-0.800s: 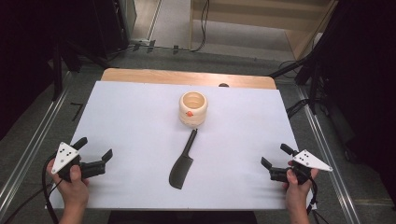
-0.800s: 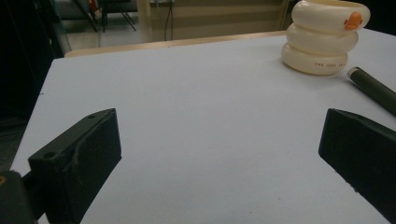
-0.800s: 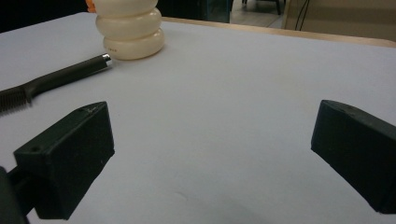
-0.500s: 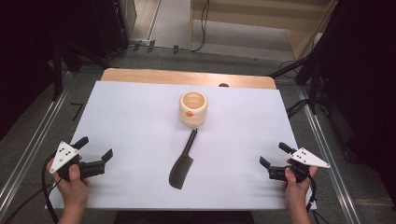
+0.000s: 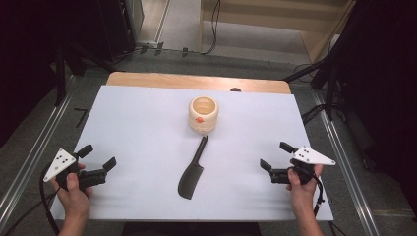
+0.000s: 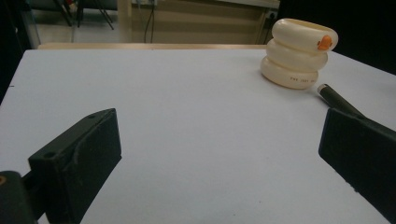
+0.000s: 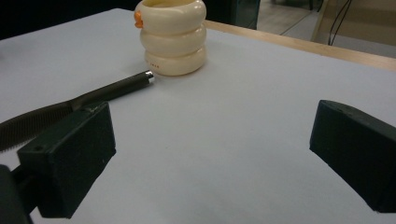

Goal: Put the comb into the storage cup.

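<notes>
Nothing grasped so far, and by the look of it no work begun. Left gripper [image 5: 96, 157] near the front left corner of the white counter [image 5: 137, 123], jaws spread wide and released, only bare surface between them in the left gripper view. Right gripper [image 5: 275, 155] near the front right corner, jaws likewise parted and holding nothing, pointed inward across the counter.

Black knife [image 5: 193, 169] flat on the counter about midway between the two grippers, well apart from both. Broad blade toward the front edge, slim handle angled back toward the holder [image 5: 203, 114], handle tip just beside its base; touching or not, hard to tell. Cream holder, built like three stacked rings, upright behind the knife near the middle of the counter, a small orange mark on its rim, open top apparently empty in the high view.

Judging from this layout: probably the very start, with the knife as the likely thing to pick up and the holder as a likely place for it. Everything left to do: reaching in, closing on the handle, lifting, placing. Neither gripper closer than the other in any clear way, so no telling which goes first.
</notes>
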Action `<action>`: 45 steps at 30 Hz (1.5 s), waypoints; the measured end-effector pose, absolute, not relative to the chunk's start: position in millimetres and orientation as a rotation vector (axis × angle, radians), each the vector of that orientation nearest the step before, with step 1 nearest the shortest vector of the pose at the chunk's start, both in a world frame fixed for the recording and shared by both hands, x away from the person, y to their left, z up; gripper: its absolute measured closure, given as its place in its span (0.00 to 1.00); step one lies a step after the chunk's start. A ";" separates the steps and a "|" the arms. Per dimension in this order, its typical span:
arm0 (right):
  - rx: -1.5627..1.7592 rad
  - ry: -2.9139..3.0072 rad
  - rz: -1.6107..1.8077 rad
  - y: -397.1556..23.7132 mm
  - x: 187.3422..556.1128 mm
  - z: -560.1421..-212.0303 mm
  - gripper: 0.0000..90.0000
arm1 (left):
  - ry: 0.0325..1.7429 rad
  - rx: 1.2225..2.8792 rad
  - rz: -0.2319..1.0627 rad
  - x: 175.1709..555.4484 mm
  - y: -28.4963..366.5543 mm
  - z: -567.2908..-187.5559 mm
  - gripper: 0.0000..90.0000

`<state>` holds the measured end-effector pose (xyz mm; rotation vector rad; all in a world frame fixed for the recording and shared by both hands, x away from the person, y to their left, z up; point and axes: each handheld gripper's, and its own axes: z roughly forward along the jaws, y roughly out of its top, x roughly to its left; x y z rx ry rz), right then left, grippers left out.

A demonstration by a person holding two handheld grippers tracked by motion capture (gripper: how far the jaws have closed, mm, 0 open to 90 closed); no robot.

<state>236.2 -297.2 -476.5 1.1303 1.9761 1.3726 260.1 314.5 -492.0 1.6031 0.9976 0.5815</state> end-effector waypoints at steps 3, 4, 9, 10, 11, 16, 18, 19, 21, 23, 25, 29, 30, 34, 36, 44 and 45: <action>1.103 2.002 1.387 -286.2 244.2 -471.9 0.03 | 0.997 1.602 0.579 259.9 315.0 -491.9 0.00; 1.085 2.016 1.388 -282.2 246.9 -470.0 0.03 | 0.995 1.601 0.581 259.7 315.1 -491.9 0.00; 1.022 2.055 1.402 -261.4 259.7 -460.8 0.03 | 0.994 1.610 0.588 260.3 313.3 -492.2 0.00; 1.009 2.062 1.403 -257.6 262.2 -459.0 0.03 | 0.994 1.610 0.588 260.3 313.3 -492.2 0.00; 1.009 2.062 1.403 -257.6 262.2 -459.0 0.03 | 0.993 1.613 0.591 260.4 313.0 -492.2 0.00; 0.969 2.103 1.412 -240.9 272.4 -451.7 0.04 | 0.991 1.621 0.598 260.2 312.0 -492.2 0.00; 0.959 2.121 1.418 -235.0 276.4 -448.7 0.07 | 0.991 1.618 0.598 260.5 311.8 -492.3 0.00; 0.963 2.134 1.422 -230.0 278.9 -446.2 0.18 | 0.990 1.617 0.596 260.7 311.8 -492.3 0.00; 0.947 2.177 1.450 -224.9 282.9 -443.8 0.32 | 0.990 1.622 0.597 260.7 311.3 -492.3 0.00; 0.919 2.217 1.464 -218.2 286.9 -441.3 0.41 | 0.987 1.624 0.598 260.5 311.2 -492.3 0.00; 0.903 2.257 1.481 -214.7 289.3 -440.0 0.43 | 0.985 1.625 0.598 260.2 311.2 -492.3 0.00; 0.897 2.321 1.511 -196.5 302.5 -436.1 0.67 | 0.983 1.625 0.599 260.4 311.4 -492.3 0.00; 0.897 2.321 1.511 -196.5 302.5 -436.1 0.67 | 0.983 1.626 0.598 260.4 311.2 -492.2 0.00; 0.875 2.390 1.406 -180.9 316.0 -437.4 0.89 | 0.984 1.634 0.601 260.8 310.3 -492.1 0.00; 0.853 2.410 1.372 -172.7 321.0 -438.0 0.96 | 0.982 1.636 0.605 261.1 310.0 -492.0 0.00; 0.710 2.544 1.197 -136.7 340.1 -444.2 0.98 | 0.970 1.652 0.619 258.9 308.3 -491.9 0.00; 0.706 2.565 1.145 -127.9 346.1 -447.7 0.98 | 0.973 1.645 0.618 258.7 308.9 -492.0 0.00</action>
